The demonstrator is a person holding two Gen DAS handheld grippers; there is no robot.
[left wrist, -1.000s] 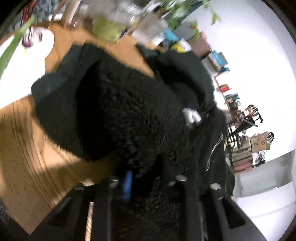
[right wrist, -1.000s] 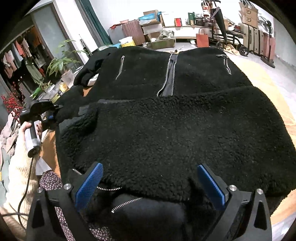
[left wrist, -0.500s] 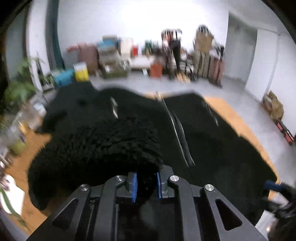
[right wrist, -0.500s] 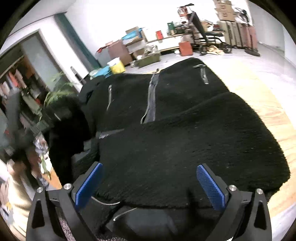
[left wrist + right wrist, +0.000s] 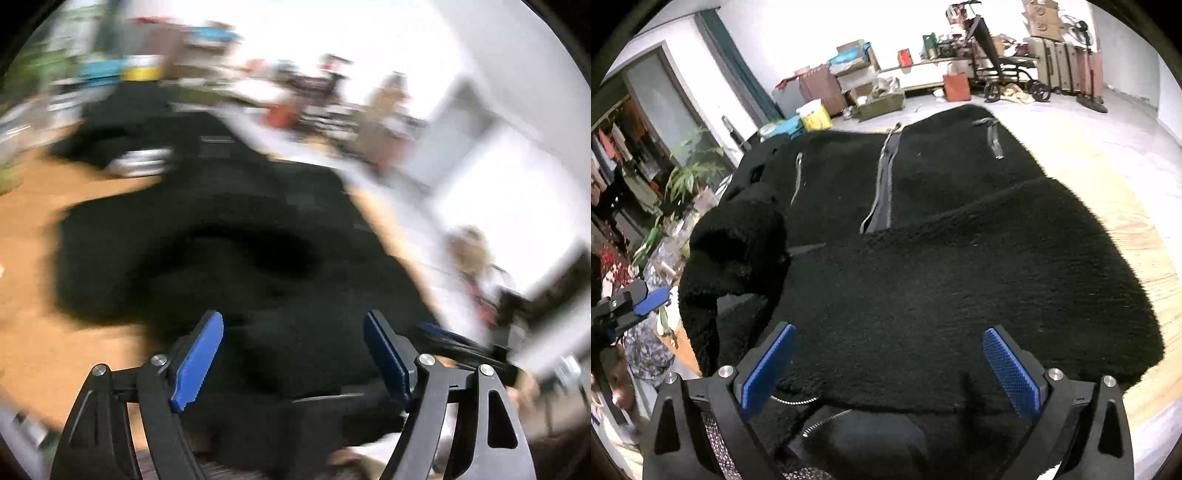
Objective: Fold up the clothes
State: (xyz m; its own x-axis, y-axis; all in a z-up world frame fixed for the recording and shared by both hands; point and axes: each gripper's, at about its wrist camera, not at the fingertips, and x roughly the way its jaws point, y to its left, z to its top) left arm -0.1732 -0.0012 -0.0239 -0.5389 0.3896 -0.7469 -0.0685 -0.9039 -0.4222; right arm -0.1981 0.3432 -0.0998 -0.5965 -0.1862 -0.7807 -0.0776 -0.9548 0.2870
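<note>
Fleece (image 5: 923, 288): black, zip up, spread across table (image 5: 1137, 236)
Left gripper (image 5: 293, 354): jaws apart, empty
Right gripper (image 5: 890, 369): jaws apart, empty, over near hem

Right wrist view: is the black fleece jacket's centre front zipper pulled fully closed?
No. The centre zipper of the black fleece jacket gapes open, its two sides spread apart with grey lining showing between them.

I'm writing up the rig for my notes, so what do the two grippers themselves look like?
Both look alike. The left gripper and the right gripper have black frames with triangular cutouts and round silver screws at the joints. Each finger carries a bright blue pad; on the right the pad shows a fine cross-hatched grip, on the left a toothed edge. No cables or markings show.
</note>
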